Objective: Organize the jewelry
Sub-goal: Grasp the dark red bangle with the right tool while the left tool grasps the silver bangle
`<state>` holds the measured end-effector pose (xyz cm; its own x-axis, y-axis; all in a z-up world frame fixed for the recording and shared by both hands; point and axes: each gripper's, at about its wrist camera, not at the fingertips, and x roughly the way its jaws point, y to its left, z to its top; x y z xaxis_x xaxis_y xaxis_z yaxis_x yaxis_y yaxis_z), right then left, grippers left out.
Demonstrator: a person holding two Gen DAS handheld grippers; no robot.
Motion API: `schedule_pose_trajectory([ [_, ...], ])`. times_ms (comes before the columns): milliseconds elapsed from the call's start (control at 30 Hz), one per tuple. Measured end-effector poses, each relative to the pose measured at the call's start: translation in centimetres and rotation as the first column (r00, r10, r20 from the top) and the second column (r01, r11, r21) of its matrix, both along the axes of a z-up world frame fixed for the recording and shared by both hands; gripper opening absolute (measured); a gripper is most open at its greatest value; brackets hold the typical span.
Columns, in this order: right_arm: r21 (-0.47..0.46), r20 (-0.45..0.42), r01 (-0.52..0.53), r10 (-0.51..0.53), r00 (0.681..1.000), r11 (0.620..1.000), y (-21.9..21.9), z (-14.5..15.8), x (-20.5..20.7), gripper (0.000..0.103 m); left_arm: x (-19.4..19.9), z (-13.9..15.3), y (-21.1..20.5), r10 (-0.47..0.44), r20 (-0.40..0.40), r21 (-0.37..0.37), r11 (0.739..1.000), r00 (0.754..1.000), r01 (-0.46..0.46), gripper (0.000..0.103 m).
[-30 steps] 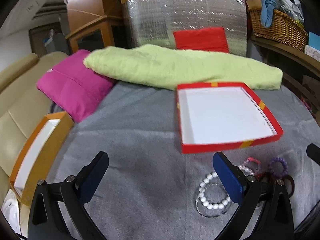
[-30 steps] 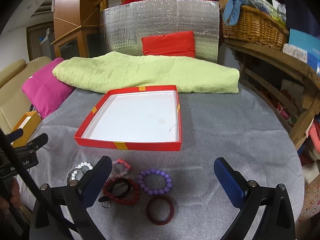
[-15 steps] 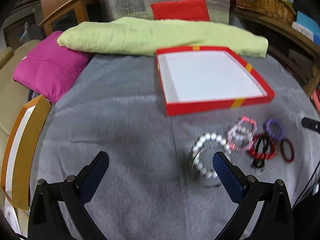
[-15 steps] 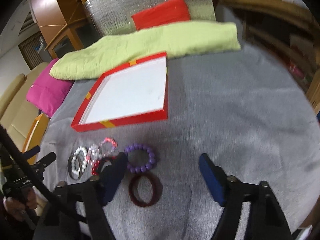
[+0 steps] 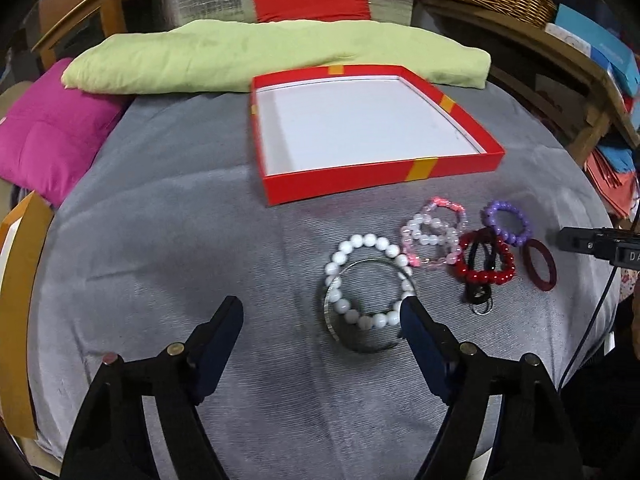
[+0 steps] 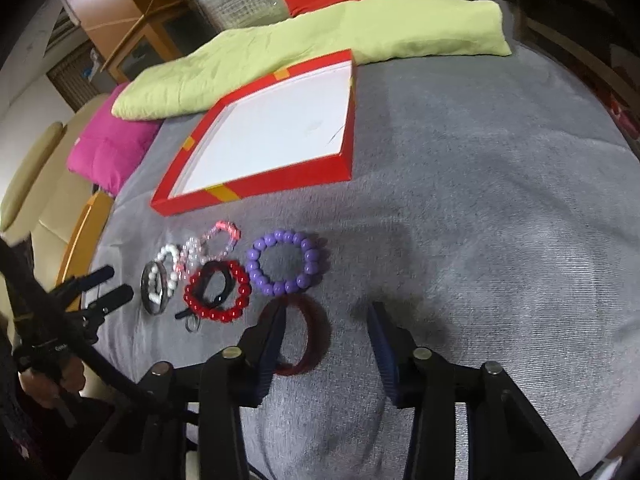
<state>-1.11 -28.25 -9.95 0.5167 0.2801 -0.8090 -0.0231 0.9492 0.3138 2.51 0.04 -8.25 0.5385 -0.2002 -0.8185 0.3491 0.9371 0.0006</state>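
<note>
Two wrist views, both angled steeply down

Each looks close along its tool; both share the bracelets [image 5: 436, 256] and red box [image 6: 264, 140] mid-frame.

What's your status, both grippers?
Left gripper just closing over white bead bracelet, ungripped. Right gripper just closing, dark red bangle rim between jaws. Red box empty, unobstructed.

Glossy beaded bracelets [image 5: 368, 282], matt grey cloth [image 5: 160, 240]
</note>
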Motion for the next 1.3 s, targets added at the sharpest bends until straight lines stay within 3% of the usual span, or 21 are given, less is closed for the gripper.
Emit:
schedule_pose_trajectory([
  [267,-0.133,-0.038,-0.054,0.049,0.998,0.99,2.0,-1.2,0.4,0.04,0.4,-0.9,-1.4,-0.043,-0.055,-0.002,0.999,0.998,0.043,0.082],
  [333,-0.177,-0.029,-0.069,0.065,0.997,0.982,2.8,-1.2,0.2,0.029,0.3,-1.3,-1.5,-0.046,-0.072,-0.012,0.999,0.996,0.046,0.082],
  [367,-0.205,-0.025,-0.076,0.072,0.997,0.976,3.2,-1.3,0.1,0.019,0.2,-1.6,-1.6,-0.045,-0.082,-0.015,0.999,0.996,0.044,0.082],
  [500,-0.269,-0.003,-0.076,0.078,0.997,0.96,4.0,-1.3,-0.3,0.006,0.3,-2.3,-1.9,-0.038,-0.112,-0.019,0.999,0.993,0.036,0.082],
  [933,-0.129,0.092,0.061,-0.05,0.995,0.99,1.0,1.3,-0.5,0.005,1.2,-2.7,-2.3,-0.004,-0.092,-0.036,0.999,0.996,0.001,0.081],
  [1133,-0.07,0.121,0.073,-0.064,0.991,0.995,1.1,2.0,-0.3,0.005,1.3,-2.2,-1.5,0.02,-0.083,-0.038,0.999,0.996,-0.023,0.064],
  [1300,-0.037,0.134,0.084,-0.079,0.988,0.996,1.3,2.4,0.1,0.005,1.3,-1.5,-0.5,0.031,-0.062,-0.054,0.998,0.998,-0.034,0.063],
])
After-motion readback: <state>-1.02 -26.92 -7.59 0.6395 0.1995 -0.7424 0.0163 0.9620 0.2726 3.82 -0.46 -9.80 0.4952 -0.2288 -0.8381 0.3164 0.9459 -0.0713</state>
